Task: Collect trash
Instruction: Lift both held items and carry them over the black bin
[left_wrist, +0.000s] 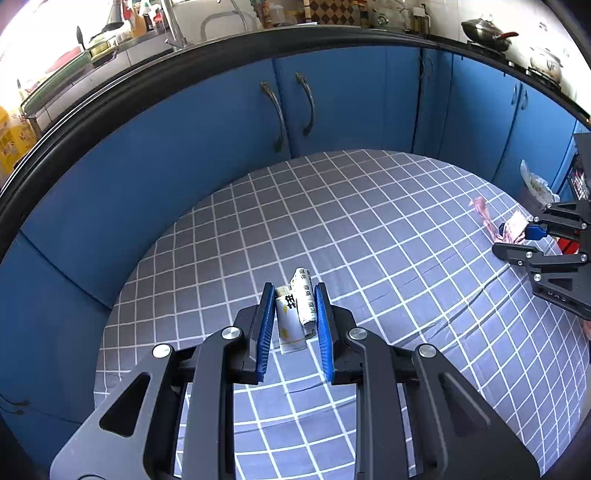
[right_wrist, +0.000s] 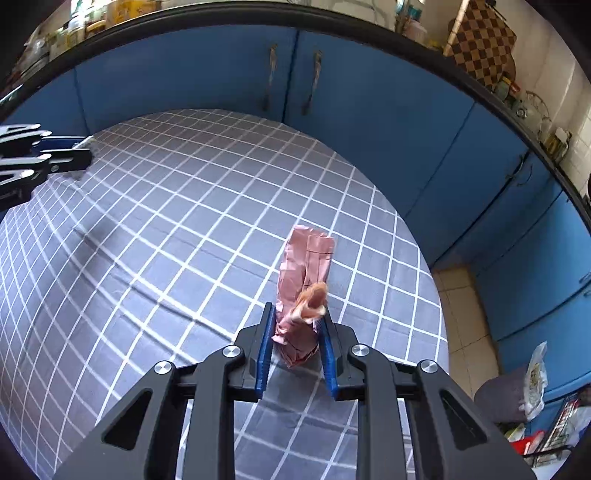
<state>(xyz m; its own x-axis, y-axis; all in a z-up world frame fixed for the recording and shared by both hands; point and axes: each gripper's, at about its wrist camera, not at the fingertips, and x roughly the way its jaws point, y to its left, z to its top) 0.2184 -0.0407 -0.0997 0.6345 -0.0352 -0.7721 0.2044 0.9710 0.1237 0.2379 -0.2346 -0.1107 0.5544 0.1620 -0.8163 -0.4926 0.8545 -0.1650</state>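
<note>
- The left gripper (left_wrist: 294, 295) hangs over the near middle of the grey checked tablecloth (left_wrist: 369, 221), its blue pads pressed against both sides of a white wrapper (left_wrist: 295, 314) with dark print and yellow marks
- The white wrapper is crumpled into two rolls side by side, standing up between the jaws, its lower end just over the cloth
- Behind the table runs a row of blue cabinet doors (left_wrist: 332, 103) under a dark counter edge
- Toward the right of the table, the right gripper (right_wrist: 297, 317) is closed on a pink wrapper (right_wrist: 306, 273), both pads touching its lower part
- The pink wrapper rises crumpled out of the jaws and leans away over the cloth, with a paler twisted scrap at its right side
- Further right, off the table, lies pale floor tile (right_wrist: 461, 314), and a clear bag (right_wrist: 535, 380) sits low beside the cabinets
</note>
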